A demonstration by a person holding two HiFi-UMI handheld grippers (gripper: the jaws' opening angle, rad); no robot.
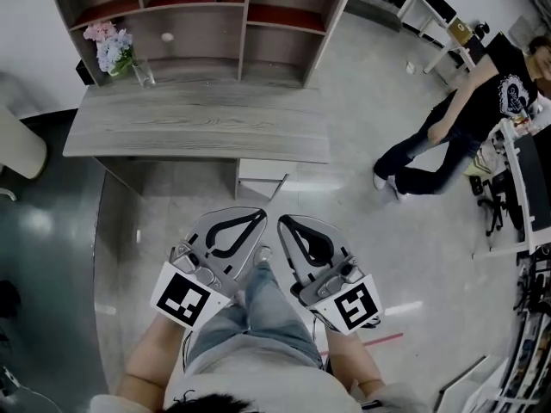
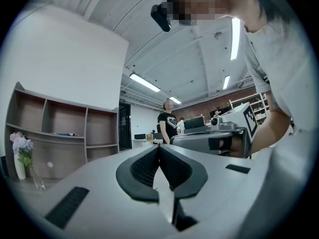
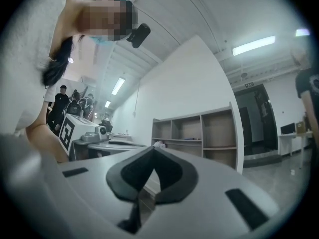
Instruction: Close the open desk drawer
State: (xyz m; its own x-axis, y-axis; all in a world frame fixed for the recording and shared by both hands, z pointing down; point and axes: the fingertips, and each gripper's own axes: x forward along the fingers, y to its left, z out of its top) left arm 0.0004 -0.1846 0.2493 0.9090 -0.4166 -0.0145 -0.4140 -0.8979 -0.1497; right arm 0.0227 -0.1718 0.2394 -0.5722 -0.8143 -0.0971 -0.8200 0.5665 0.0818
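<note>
Pale grey floor, wood-grain desk carrying a shelf unit, bystander well right, white drawer jutting under desk's right front, left gripper and right gripper near it, jaws together on nothing, flowers back-left.

The head view hangs high above the floor, on the near side of the shelf unit and well back from it. It faces steeply down, so the unit fills the top edge. The left gripper view sits low on the left gripper and looks along its jaws, about level. From there the shelf unit lies far off, left of the jaws. The right gripper view rides the right gripper in the same way, with the shelf unit far off to the right of its jaws. All three views share the shelf unit, and each gripper view catches the other gripper at its inner side.
</note>
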